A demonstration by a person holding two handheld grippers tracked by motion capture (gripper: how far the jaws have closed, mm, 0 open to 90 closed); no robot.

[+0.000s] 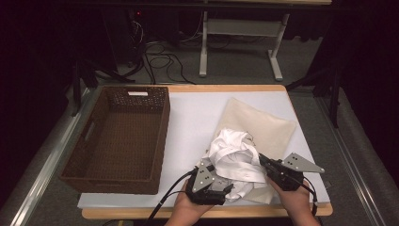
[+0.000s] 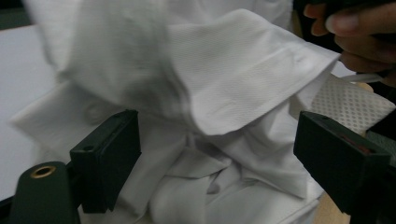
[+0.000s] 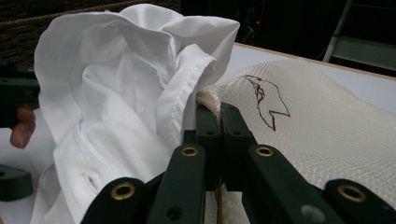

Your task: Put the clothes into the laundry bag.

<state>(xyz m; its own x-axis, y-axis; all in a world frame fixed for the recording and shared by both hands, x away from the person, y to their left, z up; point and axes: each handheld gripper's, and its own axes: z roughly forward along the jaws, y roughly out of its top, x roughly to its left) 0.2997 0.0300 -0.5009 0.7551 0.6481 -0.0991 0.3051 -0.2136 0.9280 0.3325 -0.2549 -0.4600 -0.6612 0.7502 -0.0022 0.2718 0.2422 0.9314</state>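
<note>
White shirt [image 1: 235, 157] lies bunched on the mesh bag [image 1: 263, 125] near the table's [image 1: 197, 113] front edge — we see left gripper [image 1: 220, 184] jaws apart around it, right gripper [image 1: 264, 162] clamped on the bag's edge.

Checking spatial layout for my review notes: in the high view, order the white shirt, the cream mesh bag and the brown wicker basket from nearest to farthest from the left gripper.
From the left gripper:
1. White shirt, crumpled right at its open jaws.
2. Cream mesh bag, under and beyond the shirt, toward the right.
3. Brown wicker basket, apart on the table's left side.
</note>
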